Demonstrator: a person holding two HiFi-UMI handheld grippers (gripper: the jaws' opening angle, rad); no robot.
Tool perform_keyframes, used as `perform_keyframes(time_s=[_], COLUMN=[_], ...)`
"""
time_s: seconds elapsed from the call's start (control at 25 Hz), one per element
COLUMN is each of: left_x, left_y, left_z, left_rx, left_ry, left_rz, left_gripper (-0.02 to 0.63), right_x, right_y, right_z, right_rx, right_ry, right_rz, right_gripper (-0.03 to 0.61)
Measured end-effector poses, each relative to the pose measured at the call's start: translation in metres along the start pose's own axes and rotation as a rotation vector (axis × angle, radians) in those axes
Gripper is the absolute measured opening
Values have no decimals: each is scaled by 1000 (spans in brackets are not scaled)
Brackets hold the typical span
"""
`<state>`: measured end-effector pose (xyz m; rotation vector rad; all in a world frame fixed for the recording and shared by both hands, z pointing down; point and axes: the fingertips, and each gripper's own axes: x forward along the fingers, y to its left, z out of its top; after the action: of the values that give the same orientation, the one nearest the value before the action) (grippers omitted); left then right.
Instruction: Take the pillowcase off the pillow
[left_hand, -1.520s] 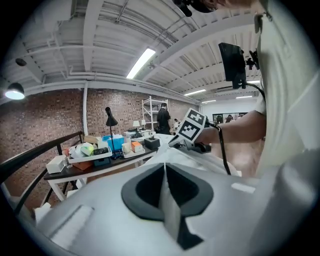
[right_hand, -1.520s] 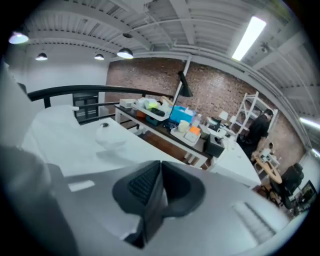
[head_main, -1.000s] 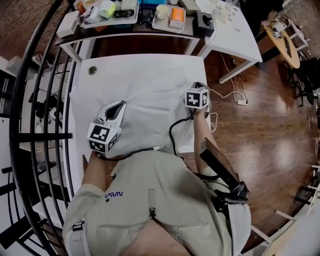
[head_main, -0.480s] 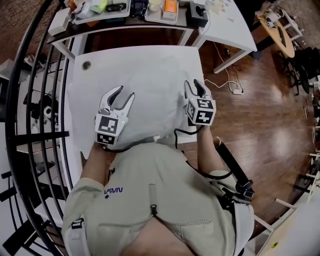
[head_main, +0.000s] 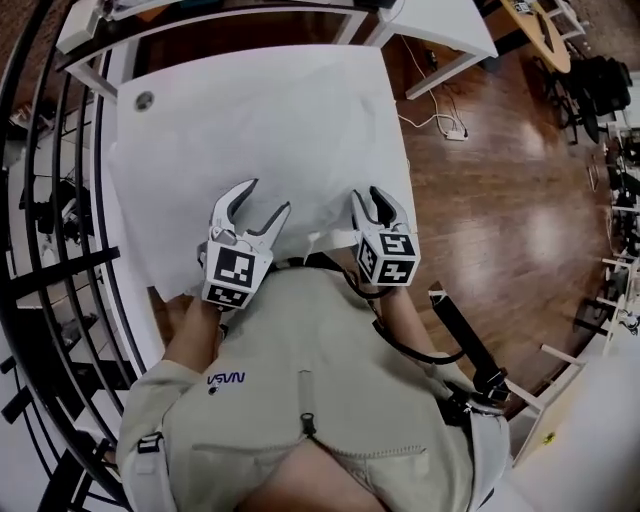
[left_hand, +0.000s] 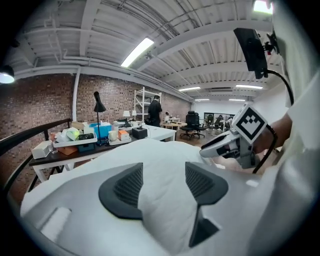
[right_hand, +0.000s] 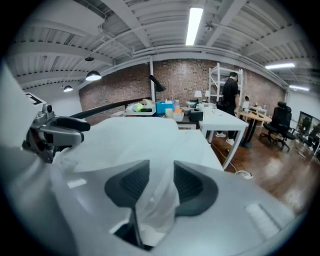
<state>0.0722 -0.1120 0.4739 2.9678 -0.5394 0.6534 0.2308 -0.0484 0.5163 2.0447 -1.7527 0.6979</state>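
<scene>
The white pillow in its pillowcase (head_main: 250, 130) lies on a white table (head_main: 330, 70). My left gripper (head_main: 268, 197) hovers over the pillow's near edge. Its jaws have just been opening and stand wide, with the cloth bulging up between the pads (left_hand: 131, 184) without being pinched. My right gripper (head_main: 374, 197) is at the near right corner. Its jaws have just been opening too, and a loose upright fold of pillowcase (right_hand: 159, 195) stands between the pads (right_hand: 187, 185). From each gripper view the other gripper shows beside the pillow: the right gripper (left_hand: 227, 145), the left gripper (right_hand: 55, 131).
A black railing (head_main: 60, 260) runs along the left of the table. Wooden floor (head_main: 480, 180) with a cable (head_main: 440, 125) lies to the right. A cluttered side table (left_hand: 85, 140) stands beyond the pillow, and a person (left_hand: 155, 107) stands far back.
Both grippers have drawn back toward my body to the pillow's near edge. Both were shut a second ago and now stand apart.
</scene>
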Motion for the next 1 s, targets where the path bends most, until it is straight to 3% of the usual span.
perform_keyframes(time_s=[0.2,0.36,0.48,0.64,0.76,1.0], left_x=[0,-18,-11,22,40,30], left_y=[-29,-43,-67,-67,-53,-48], left_z=[-13,-34,-60,-90,-98,-104], left_rx=[26,2,-33,45,69,55], left_ry=[45,146,218,314,333,288], left_rz=[-16,104,200,272,325,339], left_gripper=[287,304,314,325,302,168], right_x=[-15,-16,-15,-2,6,14], right_y=[10,45,41,31,32,45], right_z=[-35,-58,-68,-69,-70,-73], right_rx=[6,-46,-78,-120,-167,-249], right_ry=[58,106,107,81,67,70], right_rz=[47,231,323,355,352,312], right_gripper=[166,183,183,183,180,45])
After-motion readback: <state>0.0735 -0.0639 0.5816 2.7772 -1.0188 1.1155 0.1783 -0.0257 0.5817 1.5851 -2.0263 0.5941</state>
